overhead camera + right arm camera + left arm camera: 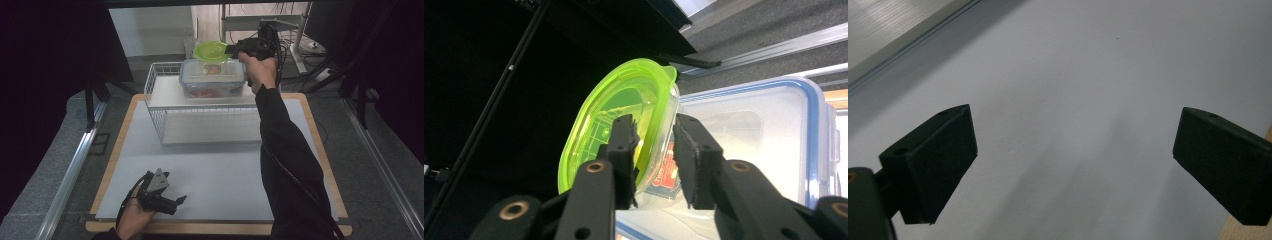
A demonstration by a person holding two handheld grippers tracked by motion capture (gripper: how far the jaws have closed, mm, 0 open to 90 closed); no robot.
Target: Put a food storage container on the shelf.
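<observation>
A small clear tub with a lime-green lid (211, 50) (619, 110) sits on top of a larger clear box with a blue-rimmed lid (212, 77) (764, 130). That box stands on a white wire rack (156, 85) at the back of the table. My right gripper (234, 49) (655, 125) reaches in from the right, rolled on its side. Its jaws straddle the tub's edge, one over the green lid and one beside the clear wall, with a gap showing. My left gripper (179, 204) (1073, 150) rests low at the front left, open over the bare white mat.
The white mat (210, 170) covers a wooden table top with a pale edge (112, 165). A metal rail (70, 175) runs along the floor at the left. Desk legs and cables (295, 45) stand behind the rack, with dark curtains on both sides.
</observation>
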